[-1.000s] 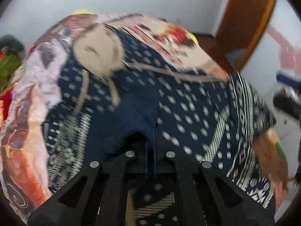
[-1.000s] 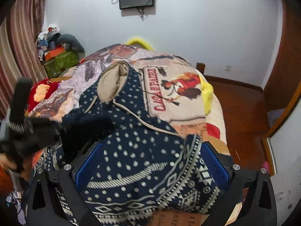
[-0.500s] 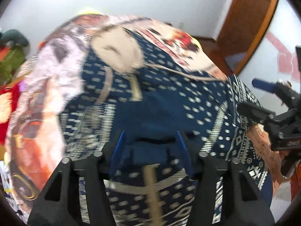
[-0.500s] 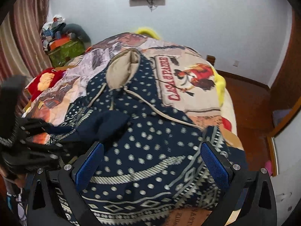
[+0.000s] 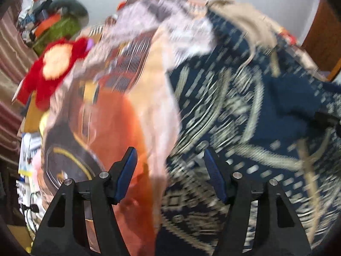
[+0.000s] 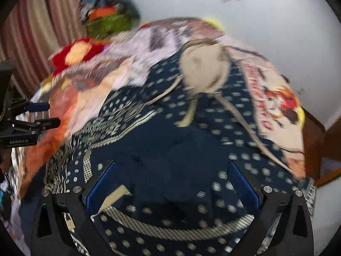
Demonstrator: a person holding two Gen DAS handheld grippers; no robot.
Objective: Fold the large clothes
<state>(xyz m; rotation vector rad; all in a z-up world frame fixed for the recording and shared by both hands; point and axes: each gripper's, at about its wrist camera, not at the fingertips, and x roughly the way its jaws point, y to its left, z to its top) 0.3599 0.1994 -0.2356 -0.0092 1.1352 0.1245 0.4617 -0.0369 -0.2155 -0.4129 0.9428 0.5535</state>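
A navy patterned hoodie [image 6: 170, 149] with a beige hood [image 6: 204, 70] and drawstrings lies spread on the bed. It also shows in the left wrist view [image 5: 245, 117]. My left gripper [image 5: 170, 170] is open and empty above the hoodie's left edge, where it meets the bedspread. It shows at the left of the right wrist view [image 6: 40, 115]. My right gripper [image 6: 172, 183] is open and empty above the hoodie's lower middle. Both views are blurred by motion.
A printed bedspread [image 5: 110, 117] covers the bed. A red plush toy [image 5: 53, 68] lies at its far left. A pile of bags and clutter [image 6: 106, 17] stands by the striped curtain [image 6: 32, 32]. A wooden door [image 6: 319, 138] is at right.
My left gripper opened, let go of the dark fabric and swung left to the hoodie's left edge. My right gripper stayed open and shifted left over the hoodie.
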